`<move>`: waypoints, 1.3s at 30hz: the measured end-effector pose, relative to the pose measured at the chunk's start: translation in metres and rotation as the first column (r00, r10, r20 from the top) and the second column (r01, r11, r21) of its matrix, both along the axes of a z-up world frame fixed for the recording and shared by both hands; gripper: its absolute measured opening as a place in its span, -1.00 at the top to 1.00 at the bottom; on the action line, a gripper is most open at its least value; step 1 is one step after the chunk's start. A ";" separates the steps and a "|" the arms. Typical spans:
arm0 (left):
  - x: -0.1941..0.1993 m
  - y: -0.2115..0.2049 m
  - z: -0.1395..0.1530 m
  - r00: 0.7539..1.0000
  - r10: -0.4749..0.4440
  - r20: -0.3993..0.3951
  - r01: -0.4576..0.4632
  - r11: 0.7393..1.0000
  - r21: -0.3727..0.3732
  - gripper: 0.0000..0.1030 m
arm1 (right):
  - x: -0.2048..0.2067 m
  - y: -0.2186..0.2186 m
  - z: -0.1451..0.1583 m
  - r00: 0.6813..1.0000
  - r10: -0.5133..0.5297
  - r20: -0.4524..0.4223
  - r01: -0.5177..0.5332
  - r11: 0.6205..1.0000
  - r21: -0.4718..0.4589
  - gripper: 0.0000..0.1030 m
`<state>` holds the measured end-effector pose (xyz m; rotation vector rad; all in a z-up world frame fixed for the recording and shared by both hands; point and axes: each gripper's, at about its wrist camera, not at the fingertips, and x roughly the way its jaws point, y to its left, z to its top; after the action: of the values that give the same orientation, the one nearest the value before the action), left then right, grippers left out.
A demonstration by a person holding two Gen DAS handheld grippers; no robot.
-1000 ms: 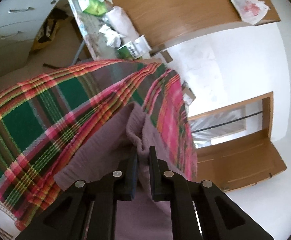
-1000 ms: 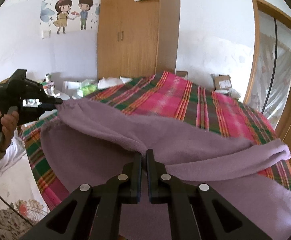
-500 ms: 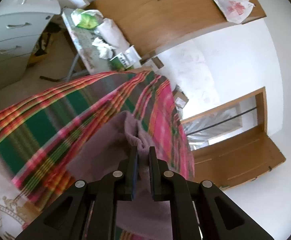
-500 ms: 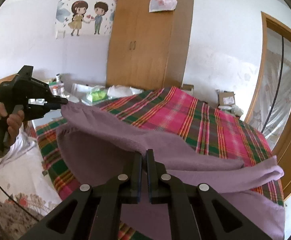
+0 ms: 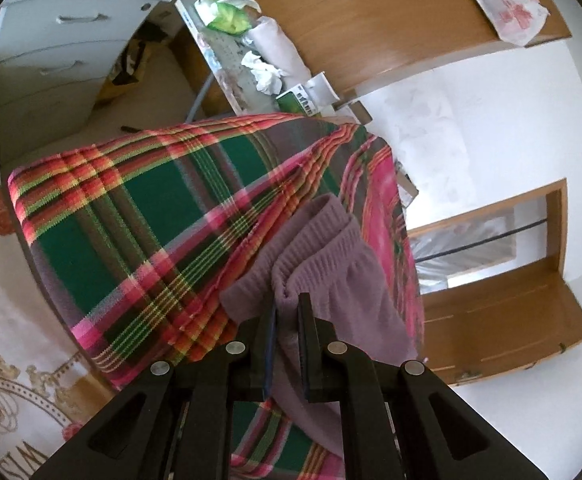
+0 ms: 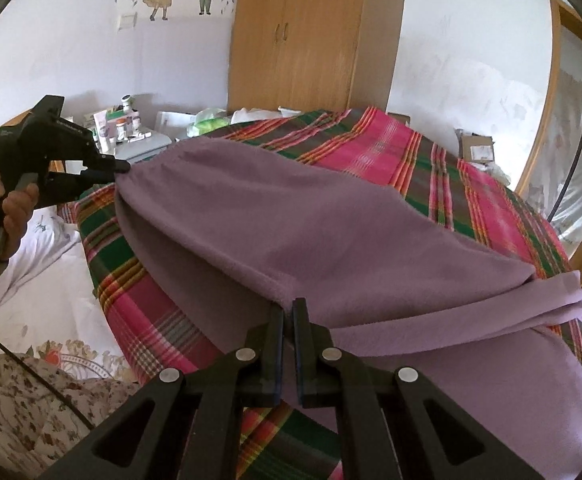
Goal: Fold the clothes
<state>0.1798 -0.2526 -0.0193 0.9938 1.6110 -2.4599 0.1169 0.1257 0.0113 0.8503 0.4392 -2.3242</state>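
Two grippers hold the purple garment [image 6: 331,232] above the plaid blanket [image 6: 443,164] on the bed. Our left gripper [image 5: 287,308] is clenched on its ribbed waistband at the far left. Our right gripper [image 6: 287,308] pinches the near edge, and the cloth hangs stretched between them.
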 end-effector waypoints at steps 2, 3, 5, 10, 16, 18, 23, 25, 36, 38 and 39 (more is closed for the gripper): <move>0.000 0.000 -0.001 1.000 0.001 0.005 -0.001 1.000 -0.002 0.81 | 0.000 0.000 -0.003 1.000 0.002 0.016 -0.002 1.000 0.000 0.91; 0.001 0.000 -0.002 1.000 0.002 0.008 -0.002 1.000 -0.004 0.81 | 0.000 0.000 -0.004 1.000 0.004 0.023 -0.004 1.000 0.000 0.91; 0.001 0.000 -0.003 1.000 0.002 0.011 -0.002 1.000 -0.009 0.81 | 0.000 0.001 -0.007 0.999 0.006 0.039 -0.006 1.000 -0.001 0.91; 0.002 0.001 -0.004 1.000 0.008 0.019 -0.008 1.000 -0.008 0.81 | -0.001 0.003 -0.012 0.997 0.011 0.073 -0.010 1.000 -0.008 0.90; 0.004 0.001 -0.004 1.000 0.013 0.026 -0.013 1.000 -0.012 0.80 | -0.002 0.005 -0.013 0.994 0.017 0.106 -0.014 1.000 -0.027 0.81; 0.004 0.001 -0.003 0.999 0.013 0.029 -0.012 1.000 -0.016 0.80 | -0.002 0.007 -0.012 0.992 0.018 0.123 -0.013 0.999 -0.037 0.78; 0.006 0.001 -0.001 0.999 0.005 0.040 -0.004 1.000 -0.019 0.77 | -0.008 0.013 -0.010 0.981 0.012 0.191 0.005 0.996 -0.091 0.74; 0.006 0.002 0.000 0.999 0.006 0.047 -0.005 1.000 -0.019 0.77 | -0.011 0.017 -0.010 0.973 0.008 0.232 0.021 0.993 -0.119 0.72; 0.017 0.012 0.038 1.000 0.015 0.016 -0.011 0.976 -0.216 0.70 | -0.018 0.076 0.009 0.946 -0.085 0.313 0.172 0.949 -0.264 0.71; 0.014 0.023 0.051 0.999 -0.042 -0.021 0.034 0.960 -0.279 0.70 | -0.022 0.093 0.012 0.941 -0.158 0.300 0.242 0.933 -0.266 0.71; 0.011 0.030 0.058 0.996 -0.081 -0.042 0.065 0.952 -0.300 0.70 | -0.025 0.101 0.014 0.935 -0.196 0.294 0.277 0.923 -0.266 0.71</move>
<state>0.1911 -0.2222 0.0382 0.9635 1.1807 -2.6927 0.0921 0.2270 0.0251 1.0854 -0.1446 -2.3650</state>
